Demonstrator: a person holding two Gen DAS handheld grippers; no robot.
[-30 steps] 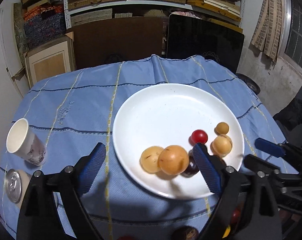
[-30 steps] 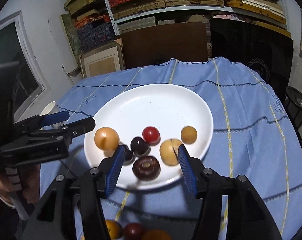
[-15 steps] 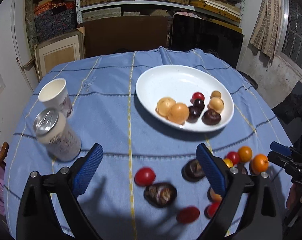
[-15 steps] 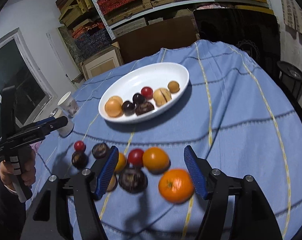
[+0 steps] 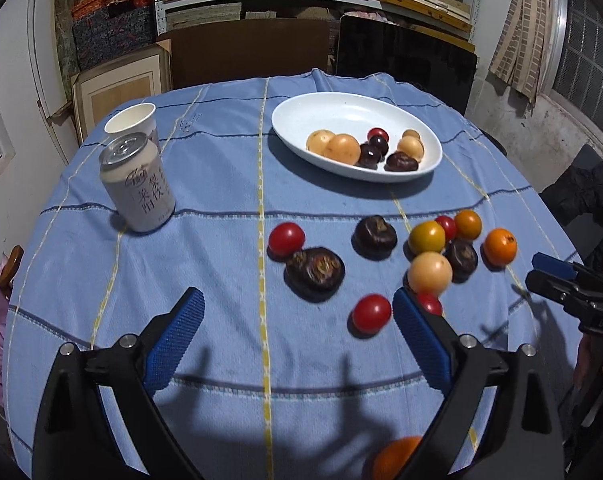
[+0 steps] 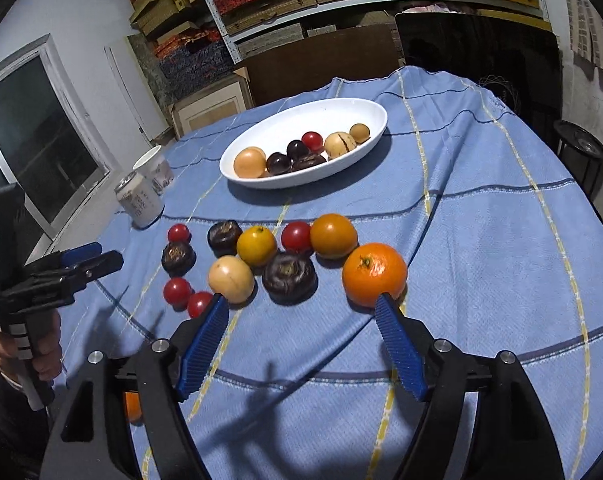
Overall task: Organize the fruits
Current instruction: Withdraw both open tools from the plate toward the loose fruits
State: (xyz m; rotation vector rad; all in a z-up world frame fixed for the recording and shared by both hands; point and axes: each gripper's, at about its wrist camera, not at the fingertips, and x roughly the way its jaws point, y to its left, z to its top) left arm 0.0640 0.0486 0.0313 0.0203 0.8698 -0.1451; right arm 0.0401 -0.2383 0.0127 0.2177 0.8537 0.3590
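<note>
A: Where is the fruit now?

B: Some sits in the white plate [image 6: 341,170] at the far side of the blue cloth [image 6: 481,240]. More lies loose on the cloth, near us. I see a big orange [image 6: 374,274], a dark fruit [image 6: 288,277], a pale one [image 6: 231,279] and some little tomatoes [image 6: 177,291].

A: What are the claws doing?

B: The left claw [image 5: 297,332] is wide open with nothing in it. The right claw [image 6: 301,342] is opening, and it holds nothing either. The orange is just past its right finger tip.

A: So what step is this?

B: I think they are picking which loose fruit to grab next.

A: And then?

B: The right claw should go down around the orange or the dark fruit. It must close softly, lift it, and carry it to the plate. Round fruit can roll away!
</note>
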